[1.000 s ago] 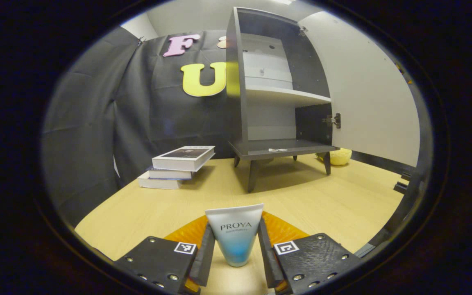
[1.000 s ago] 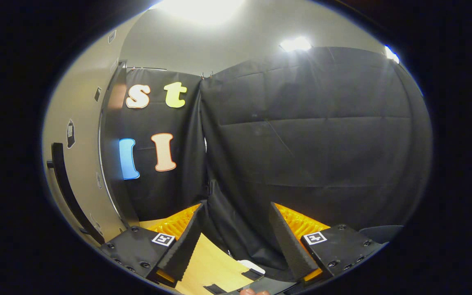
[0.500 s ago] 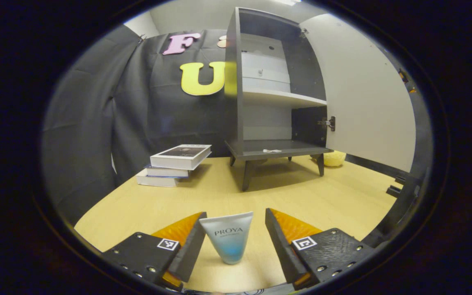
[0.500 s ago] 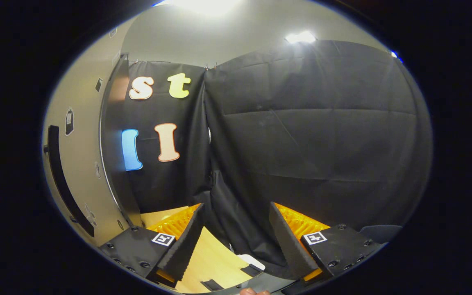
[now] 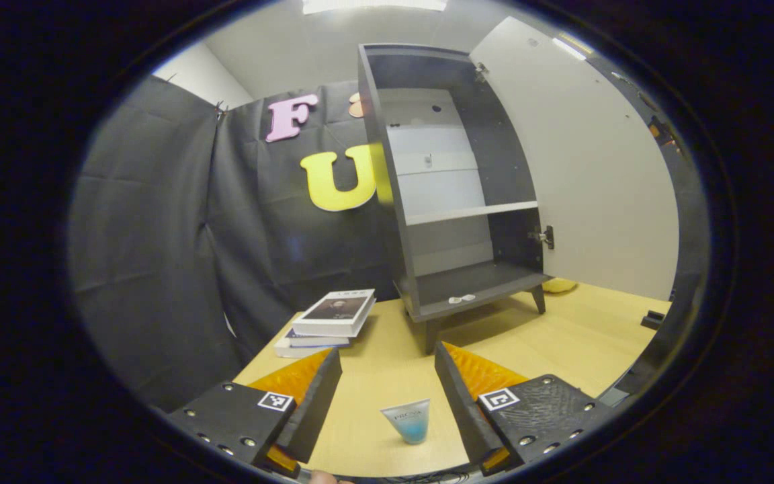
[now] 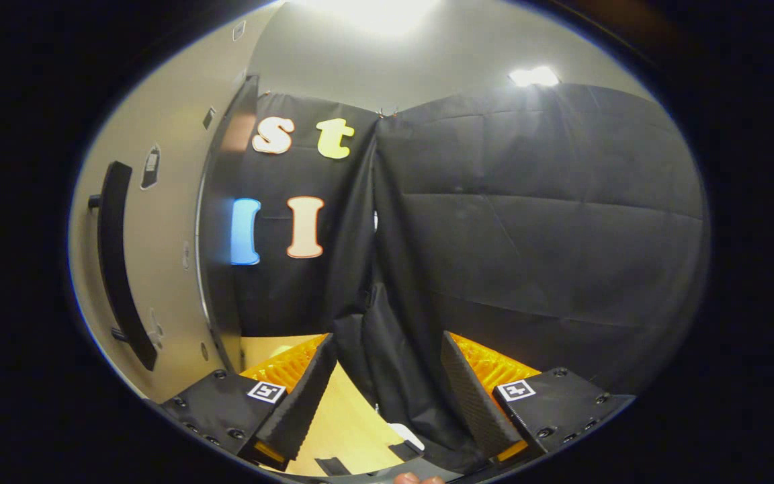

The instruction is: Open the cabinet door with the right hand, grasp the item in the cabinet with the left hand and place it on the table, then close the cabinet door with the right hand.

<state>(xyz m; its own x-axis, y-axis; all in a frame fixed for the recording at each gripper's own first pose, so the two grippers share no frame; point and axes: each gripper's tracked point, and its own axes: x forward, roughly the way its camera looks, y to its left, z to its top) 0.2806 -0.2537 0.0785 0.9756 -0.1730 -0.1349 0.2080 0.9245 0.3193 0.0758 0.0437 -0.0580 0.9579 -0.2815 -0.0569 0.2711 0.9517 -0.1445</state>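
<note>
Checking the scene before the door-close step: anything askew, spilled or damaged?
Nothing spilled or damaged. The tube stands cap-down on the table, upright, free between the open left gripper. The stack of books is fanned unevenly, top one skewed. A small white scrap lies on the cabinet's bottom shelf. The cabinet door is open.

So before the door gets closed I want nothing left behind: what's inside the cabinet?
The cabinet stands open. A small white scrap lies on its bottom shelf; the middle shelf's top surface is hidden from this low angle. The tube stands on the table.
</note>
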